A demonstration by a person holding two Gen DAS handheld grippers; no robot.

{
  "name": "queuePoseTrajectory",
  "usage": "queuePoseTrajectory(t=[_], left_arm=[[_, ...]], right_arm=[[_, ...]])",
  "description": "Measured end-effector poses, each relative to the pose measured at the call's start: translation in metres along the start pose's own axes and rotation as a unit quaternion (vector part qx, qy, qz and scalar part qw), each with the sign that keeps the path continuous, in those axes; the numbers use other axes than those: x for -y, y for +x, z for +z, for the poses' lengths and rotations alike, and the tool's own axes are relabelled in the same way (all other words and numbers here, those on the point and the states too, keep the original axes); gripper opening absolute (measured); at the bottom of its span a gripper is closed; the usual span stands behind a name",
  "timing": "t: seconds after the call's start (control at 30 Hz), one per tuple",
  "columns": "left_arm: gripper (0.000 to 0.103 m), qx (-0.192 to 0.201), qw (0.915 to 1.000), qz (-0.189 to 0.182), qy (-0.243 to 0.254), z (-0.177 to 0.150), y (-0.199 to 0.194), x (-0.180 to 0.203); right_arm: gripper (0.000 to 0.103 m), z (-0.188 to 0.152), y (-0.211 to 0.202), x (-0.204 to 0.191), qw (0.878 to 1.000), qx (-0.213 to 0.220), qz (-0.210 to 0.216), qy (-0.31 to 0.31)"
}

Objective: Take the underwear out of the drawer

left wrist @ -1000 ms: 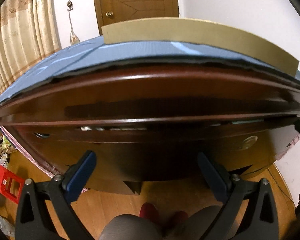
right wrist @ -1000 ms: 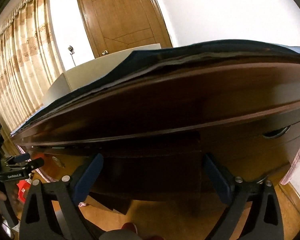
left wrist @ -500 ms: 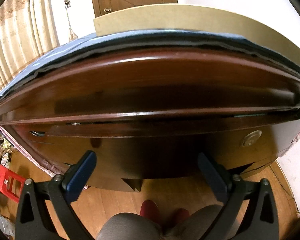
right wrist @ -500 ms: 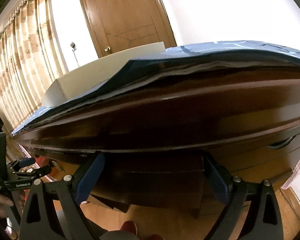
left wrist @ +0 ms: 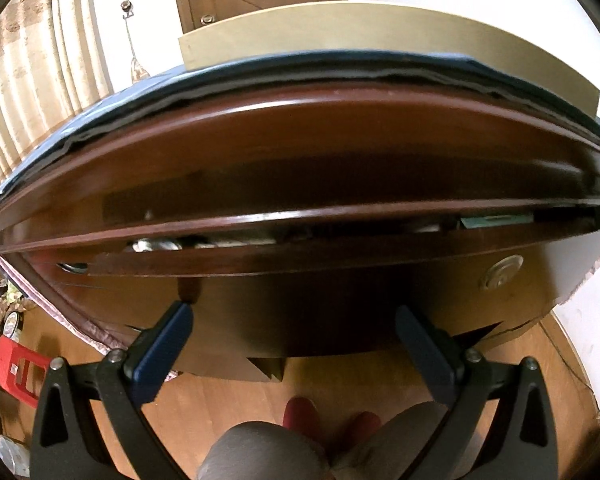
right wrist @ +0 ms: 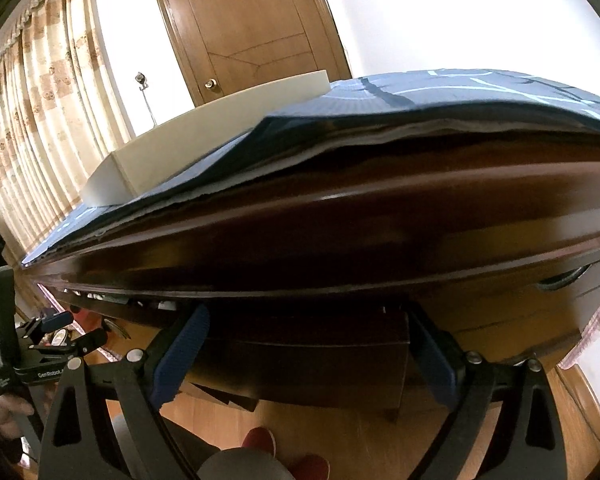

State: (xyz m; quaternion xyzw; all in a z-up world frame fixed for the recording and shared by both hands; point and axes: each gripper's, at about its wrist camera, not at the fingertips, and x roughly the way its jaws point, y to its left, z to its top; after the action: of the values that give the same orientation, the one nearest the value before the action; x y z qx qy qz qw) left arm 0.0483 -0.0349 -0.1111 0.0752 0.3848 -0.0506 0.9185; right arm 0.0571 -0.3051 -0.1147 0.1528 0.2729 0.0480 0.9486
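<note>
My left gripper (left wrist: pixel 292 328) hangs in front of the dark wooden dresser (left wrist: pixel 300 152), fingers spread wide and empty, facing the top drawer (left wrist: pixel 340 276) that stands open a crack. Through the slit I glimpse pale, crumpled things (underwear or not, I cannot tell). My right gripper (right wrist: pixel 306 336) is spread apart too, holding nothing, close under the dresser's edge beneath the blue cloth (right wrist: pixel 440 100).

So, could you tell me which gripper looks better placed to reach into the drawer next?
Left, probably: the left gripper faces the drawer gap, with items visible inside. The right gripper faces dark wood under the tabletop.
</note>
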Motion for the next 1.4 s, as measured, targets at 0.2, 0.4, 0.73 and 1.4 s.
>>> queuePoseTrajectory(t=[0.2, 0.4, 0.73, 1.4], left_arm=[[0.102, -0.005, 1.0000, -0.001, 0.003, -0.006, -0.006, 0.002], [0.102, -0.007, 0.9999, -0.006, 0.013, -0.016, -0.017, 0.001], [0.102, 0.029, 0.9992, -0.027, 0.010, -0.008, -0.066, -0.016], [0.103, -0.030, 0.9986, -0.020, -0.038, 0.034, -0.004, -0.026]], right_arm=[[0.097, -0.003, -0.005, -0.001, 1.000, 0.000, -0.002, 0.002], [0.097, -0.009, -0.012, -0.003, 1.000, -0.001, -0.003, 0.003], [0.097, -0.018, -0.021, -0.007, 1.000, 0.003, -0.007, 0.004], [0.097, -0.017, -0.022, -0.003, 1.000, -0.006, -0.016, 0.013]])
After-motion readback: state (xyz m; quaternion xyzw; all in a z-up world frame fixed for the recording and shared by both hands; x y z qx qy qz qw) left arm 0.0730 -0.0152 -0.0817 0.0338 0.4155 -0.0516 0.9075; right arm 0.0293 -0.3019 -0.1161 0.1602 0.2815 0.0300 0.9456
